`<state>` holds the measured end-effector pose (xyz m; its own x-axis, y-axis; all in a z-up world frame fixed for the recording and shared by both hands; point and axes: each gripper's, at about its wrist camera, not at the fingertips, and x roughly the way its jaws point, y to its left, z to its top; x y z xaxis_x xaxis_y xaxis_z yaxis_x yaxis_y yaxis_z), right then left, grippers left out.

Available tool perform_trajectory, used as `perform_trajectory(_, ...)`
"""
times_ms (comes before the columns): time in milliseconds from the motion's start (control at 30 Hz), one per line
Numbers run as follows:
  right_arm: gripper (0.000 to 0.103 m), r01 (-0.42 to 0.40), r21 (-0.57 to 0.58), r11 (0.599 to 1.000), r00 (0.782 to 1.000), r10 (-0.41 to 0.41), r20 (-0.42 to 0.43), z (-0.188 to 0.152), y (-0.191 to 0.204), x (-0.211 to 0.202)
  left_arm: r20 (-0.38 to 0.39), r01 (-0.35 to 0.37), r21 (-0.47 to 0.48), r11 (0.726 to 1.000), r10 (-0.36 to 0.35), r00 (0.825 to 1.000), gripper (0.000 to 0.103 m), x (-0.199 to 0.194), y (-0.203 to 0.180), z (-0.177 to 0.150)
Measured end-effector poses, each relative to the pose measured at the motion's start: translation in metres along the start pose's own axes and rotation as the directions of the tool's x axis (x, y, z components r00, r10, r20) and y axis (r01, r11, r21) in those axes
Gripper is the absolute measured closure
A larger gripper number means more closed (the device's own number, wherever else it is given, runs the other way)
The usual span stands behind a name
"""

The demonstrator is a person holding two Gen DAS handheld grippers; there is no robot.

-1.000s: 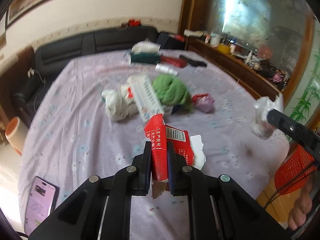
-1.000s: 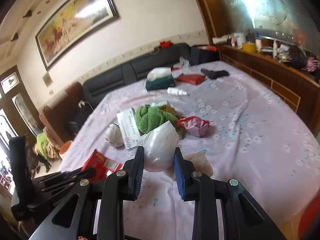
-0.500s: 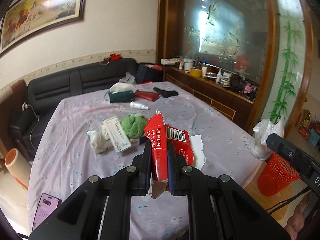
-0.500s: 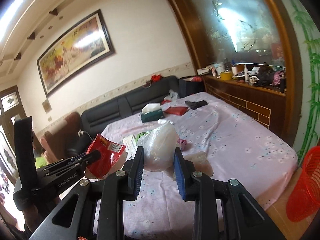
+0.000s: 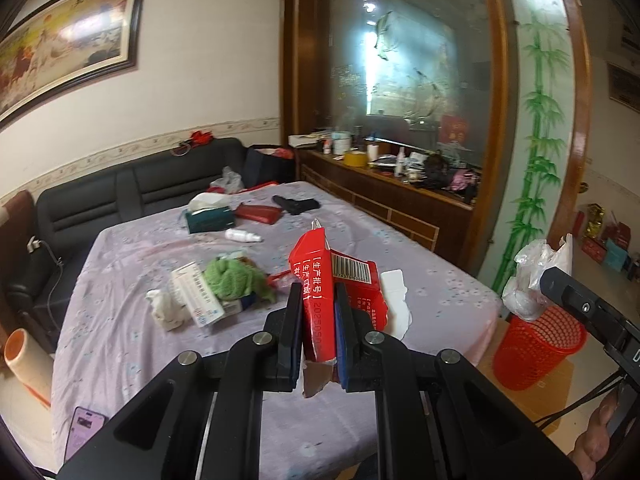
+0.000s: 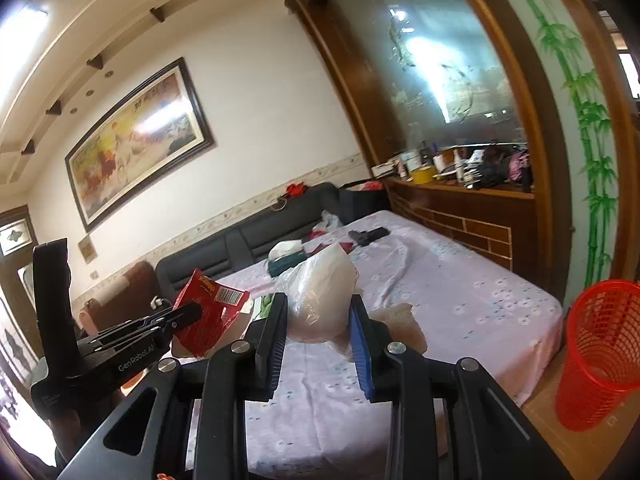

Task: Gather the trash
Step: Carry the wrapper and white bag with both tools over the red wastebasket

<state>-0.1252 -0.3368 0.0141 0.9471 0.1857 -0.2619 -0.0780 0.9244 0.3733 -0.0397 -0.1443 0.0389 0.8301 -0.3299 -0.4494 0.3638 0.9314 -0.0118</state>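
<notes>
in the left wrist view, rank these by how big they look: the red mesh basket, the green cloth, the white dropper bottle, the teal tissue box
1. red mesh basket
2. green cloth
3. teal tissue box, though it lies farther back, so this is unsure
4. white dropper bottle

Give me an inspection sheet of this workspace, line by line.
Surface: table under a lilac flowered cloth.
Job's things: red packet in left gripper; clear plastic bag in right gripper; red basket on the floor.
Clutter: green cloth, tissue box, white bottle, phone.
Grippers: both shut on trash.
Cables: one by the sofa.
Surroundings: painting, wooden sideboard.
</notes>
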Motion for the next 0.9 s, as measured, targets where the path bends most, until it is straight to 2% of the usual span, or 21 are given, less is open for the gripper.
perform_trajectory(167, 0.070, 0.063, 0.028, 0.998, 0.997, -0.064, 0.036, 0.004, -0.019, -0.021, -0.027, 0.149, 0.019, 0.989, -0.148, 0.989, 0.090, 0.007, -0.028, 0.007)
perform_trajectory(333, 0.069, 0.191, 0.060, 0.980, 0.979, -0.195, 0.066, 0.006, -0.045, -0.042, -0.072, 0.299, 0.068, 0.952, -0.294, 0.953, 0.090, 0.022, -0.075, 0.012)
perform_trajectory(433, 0.069, 0.281, 0.096, 0.955, 0.953, -0.290, 0.089, 0.010, -0.067, -0.060, -0.115, 0.398, 0.091, 0.913, -0.387, 0.915, 0.090, 0.033, -0.107, 0.014)
perform_trajectory(533, 0.069, 0.350, 0.130, 0.928, 0.924, -0.365, 0.114, 0.013, -0.089, -0.078, -0.154, 0.497, 0.115, 0.860, -0.479, 0.864, 0.090, 0.048, -0.143, 0.015)
perform_trajectory(600, 0.069, 0.402, 0.168, 0.900, 0.897, -0.424, 0.122, 0.014, -0.108, -0.092, -0.158, 0.525, 0.135, 0.840, -0.505, 0.849, 0.090, 0.053, -0.162, 0.017)
perform_trajectory(667, 0.069, 0.451, 0.214, 0.866, 0.868, -0.482, 0.121, 0.013, -0.129, -0.105, -0.181, 0.578, 0.152, 0.802, -0.552, 0.814, 0.090, 0.064, -0.190, 0.018)
perform_trajectory(700, 0.069, 0.476, 0.238, 0.847, 0.852, -0.511, 0.113, 0.013, -0.140, -0.110, -0.196, 0.590, 0.159, 0.792, -0.561, 0.805, 0.090, 0.070, -0.199, 0.018)
perform_trajectory(733, 0.069, 0.495, 0.255, 0.830, 0.839, -0.533, 0.106, 0.014, -0.149, -0.114, -0.221, 0.617, 0.162, 0.770, -0.581, 0.784, 0.090, 0.079, -0.215, 0.017)
perform_trajectory(833, 0.069, 0.526, 0.294, 0.798, 0.819, -0.568, 0.079, 0.012, -0.173, -0.120, -0.279, 0.660, 0.172, 0.731, -0.607, 0.744, 0.090, 0.103, -0.249, 0.009)
perform_trajectory(900, 0.069, 0.541, 0.312, 0.781, 0.812, -0.582, 0.050, 0.009, -0.192, -0.117, -0.313, 0.674, 0.170, 0.719, -0.609, 0.729, 0.090, 0.119, -0.264, 0.003)
